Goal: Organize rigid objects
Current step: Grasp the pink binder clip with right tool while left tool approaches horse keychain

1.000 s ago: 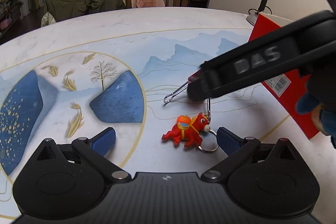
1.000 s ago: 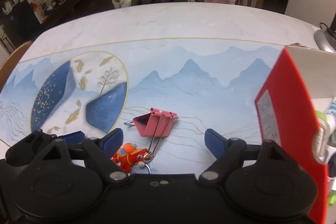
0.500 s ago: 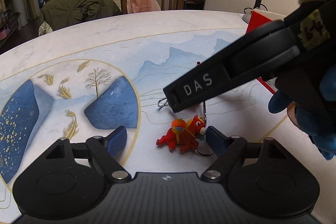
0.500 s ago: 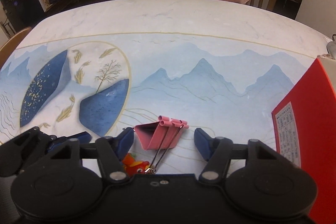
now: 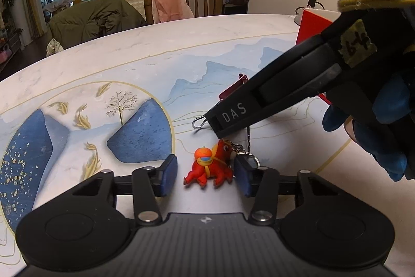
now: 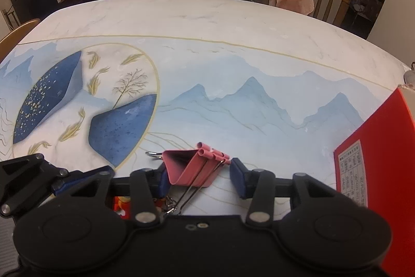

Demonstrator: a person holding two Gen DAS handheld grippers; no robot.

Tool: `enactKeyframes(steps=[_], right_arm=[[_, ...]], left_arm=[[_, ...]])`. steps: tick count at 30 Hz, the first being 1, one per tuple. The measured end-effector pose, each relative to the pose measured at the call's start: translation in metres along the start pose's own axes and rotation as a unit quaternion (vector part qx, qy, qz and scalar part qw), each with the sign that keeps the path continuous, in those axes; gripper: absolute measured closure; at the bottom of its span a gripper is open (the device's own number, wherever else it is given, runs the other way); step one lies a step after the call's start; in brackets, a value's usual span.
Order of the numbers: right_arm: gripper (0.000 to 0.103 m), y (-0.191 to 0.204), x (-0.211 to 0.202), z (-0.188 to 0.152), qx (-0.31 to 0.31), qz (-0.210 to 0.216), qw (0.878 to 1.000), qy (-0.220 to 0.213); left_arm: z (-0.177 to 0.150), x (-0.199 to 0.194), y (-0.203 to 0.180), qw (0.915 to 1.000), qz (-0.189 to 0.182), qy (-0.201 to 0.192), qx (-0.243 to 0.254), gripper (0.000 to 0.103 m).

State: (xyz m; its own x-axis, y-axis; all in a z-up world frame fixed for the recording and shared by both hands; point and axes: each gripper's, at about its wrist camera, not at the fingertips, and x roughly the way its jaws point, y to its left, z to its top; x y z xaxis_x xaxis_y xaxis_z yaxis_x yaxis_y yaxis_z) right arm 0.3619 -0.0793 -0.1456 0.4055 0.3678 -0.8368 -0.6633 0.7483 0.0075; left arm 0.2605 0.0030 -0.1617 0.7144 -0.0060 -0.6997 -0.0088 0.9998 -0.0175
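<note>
Left gripper (image 5: 206,174): jaws just narrowed around the horse keychain (image 5: 211,166), right pad touching, left pad apart
Right gripper (image 6: 198,177): jaws just narrowed around the pink binder clip (image 6: 190,169), right pad apart
Binder clip: lain just beyond the keychain on the table (image 6: 207,25)

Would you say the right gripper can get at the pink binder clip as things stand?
Probably yes: the right gripper, whose jaws have just been closing, already has the pink binder clip between its fingers. One pad touches it; the other looks just clear, with nothing between.
</note>
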Motion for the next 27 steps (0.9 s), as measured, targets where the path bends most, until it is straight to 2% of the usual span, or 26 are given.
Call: enactKeyframes(steps=[1,3,11,24,25,27], right_arm=[[0.058,0.0,0.0,0.0,0.0,0.0,1.0,0.0],[0.058,0.0,-0.001,-0.001,0.001,-0.005,1.0,-0.003],[0.059,-0.005,-0.016,-0.002,0.02,-0.011,1.0,-0.015],[0.059,-0.016,-0.075,-0.016,0.064,-0.022,0.997,-0.033],[0.059,-0.017,-0.081,-0.018,0.067,-0.023,0.997,-0.034],[0.059,-0.018,-0.093,-0.022,0.074,-0.018,0.996,-0.037]], left_arm=[[0.0,-0.001,0.0,1.0,0.0,-0.001,0.001,0.063],[-0.001,-0.001,0.001,1.0,0.0,-0.001,0.003,0.065],[0.0,-0.004,0.006,0.9999,-0.01,0.001,-0.005,0.066],[0.006,-0.03,0.012,0.9989,-0.018,0.0,-0.043,0.067],[0.007,-0.032,0.013,0.9988,-0.017,0.001,-0.045,0.07],[0.009,-0.035,0.014,0.9985,-0.022,0.002,-0.05,0.094]])
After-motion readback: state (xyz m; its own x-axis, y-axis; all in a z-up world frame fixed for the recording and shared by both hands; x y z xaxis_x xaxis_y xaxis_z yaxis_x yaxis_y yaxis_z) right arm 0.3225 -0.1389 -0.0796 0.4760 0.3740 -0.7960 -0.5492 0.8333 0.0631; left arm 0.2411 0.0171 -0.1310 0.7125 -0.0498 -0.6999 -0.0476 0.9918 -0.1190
